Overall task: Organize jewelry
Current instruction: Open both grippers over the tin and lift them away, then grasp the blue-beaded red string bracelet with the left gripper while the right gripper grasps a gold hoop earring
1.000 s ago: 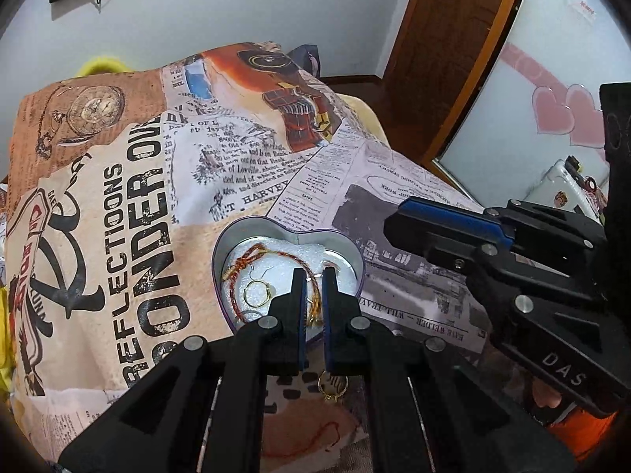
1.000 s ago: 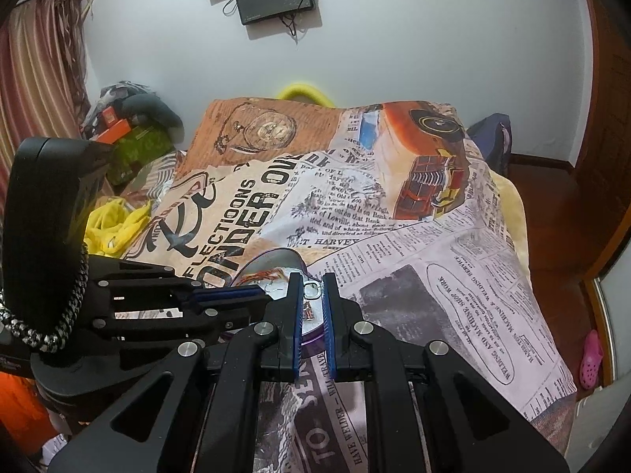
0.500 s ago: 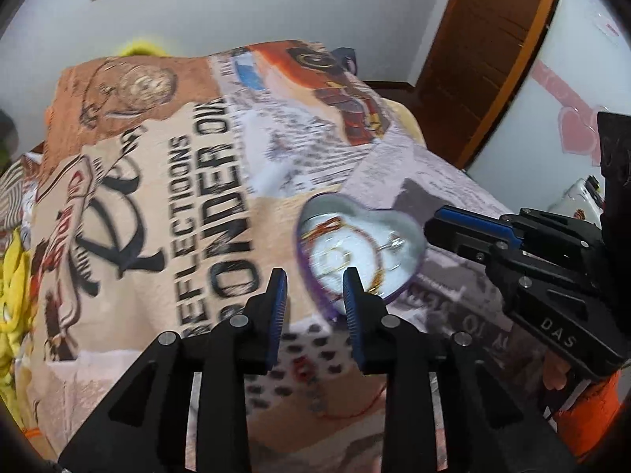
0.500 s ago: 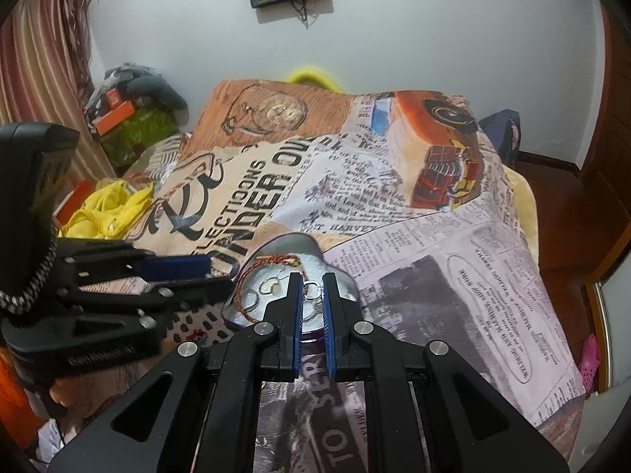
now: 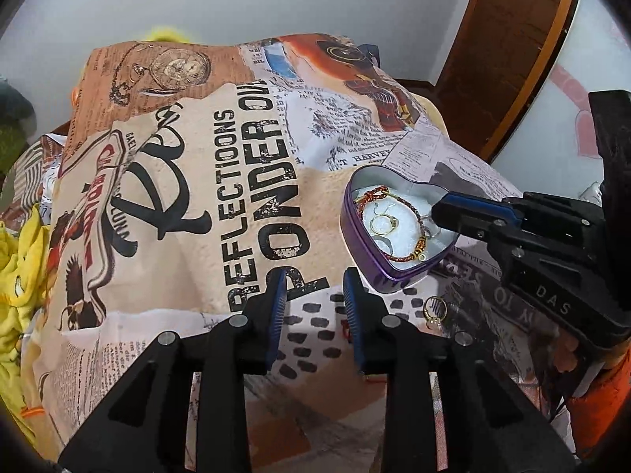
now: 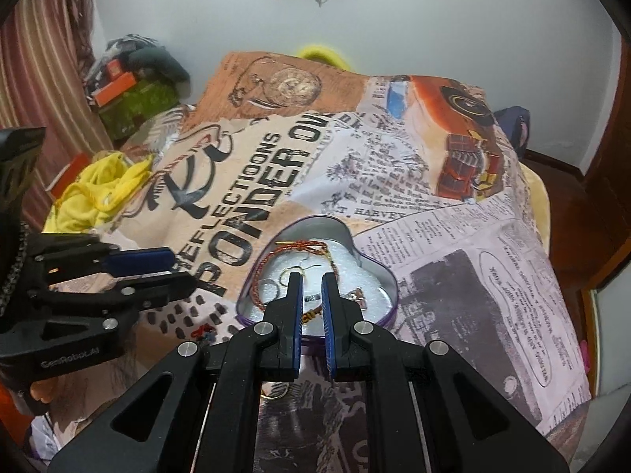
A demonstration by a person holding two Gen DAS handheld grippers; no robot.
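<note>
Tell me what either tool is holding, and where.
Left tool is open and empty. Right tool is shut over the heart tin; any hold cannot be told.

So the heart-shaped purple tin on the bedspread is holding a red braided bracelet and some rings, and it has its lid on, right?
Not quite. The heart-shaped purple tin has no lid on it: it stands open on the bedspread, and the left wrist view looks straight into it at the red braided bracelet and the rings on its white lining.

We see a pale grey painted wall [image 6: 434,19] behind the bed's newspaper-print blanket [image 5: 189,213], a brown wooden door [image 5: 508,39], and a striped reddish curtain [image 6: 43,59].
</note>
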